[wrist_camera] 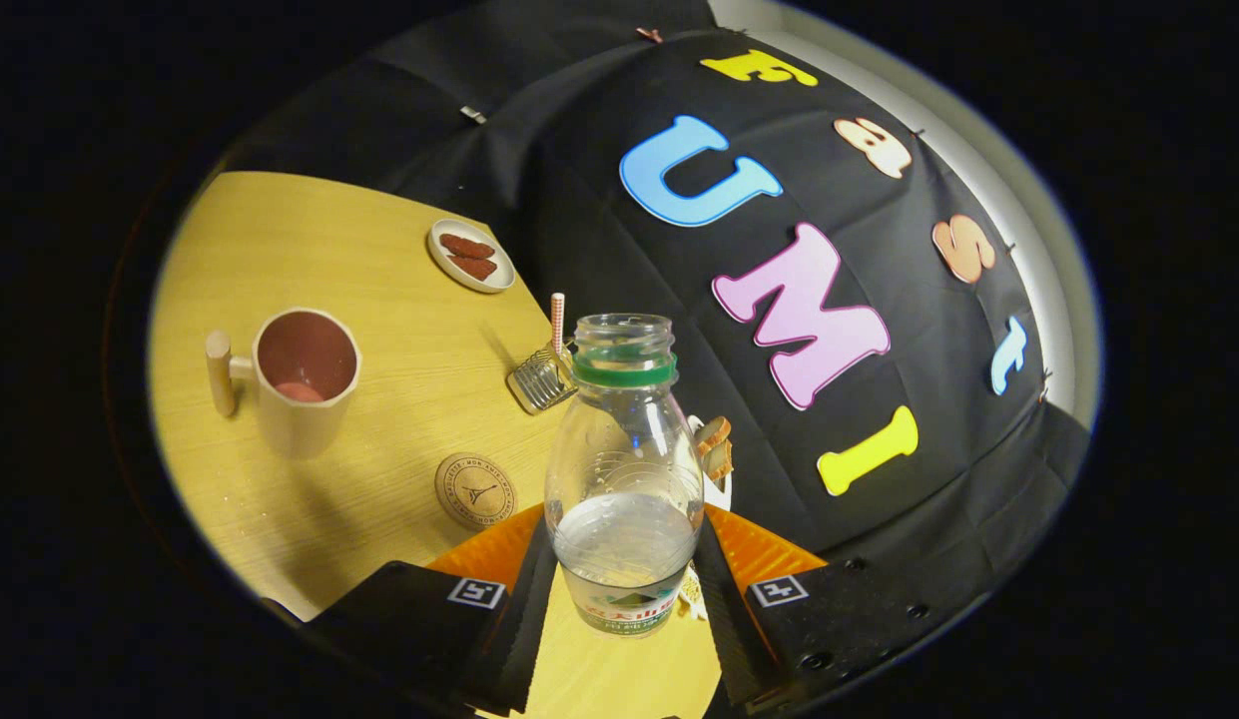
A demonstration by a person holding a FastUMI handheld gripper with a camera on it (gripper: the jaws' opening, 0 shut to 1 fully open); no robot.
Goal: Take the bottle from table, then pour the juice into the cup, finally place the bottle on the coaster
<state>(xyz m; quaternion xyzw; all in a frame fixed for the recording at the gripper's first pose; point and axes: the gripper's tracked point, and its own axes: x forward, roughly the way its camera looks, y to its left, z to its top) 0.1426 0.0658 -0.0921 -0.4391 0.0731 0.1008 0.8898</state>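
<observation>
Tongs (627, 589) clamped on the uncapped bottle (624, 469) between them, cup (305, 379) and coaster (475, 490) beyond.

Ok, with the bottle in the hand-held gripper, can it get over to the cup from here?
Probably yes. The hand-held gripper is shut on the bottle, and only bare table lies between it and the cup. The coaster lies flat; the wire rack sits off to the side.
</observation>
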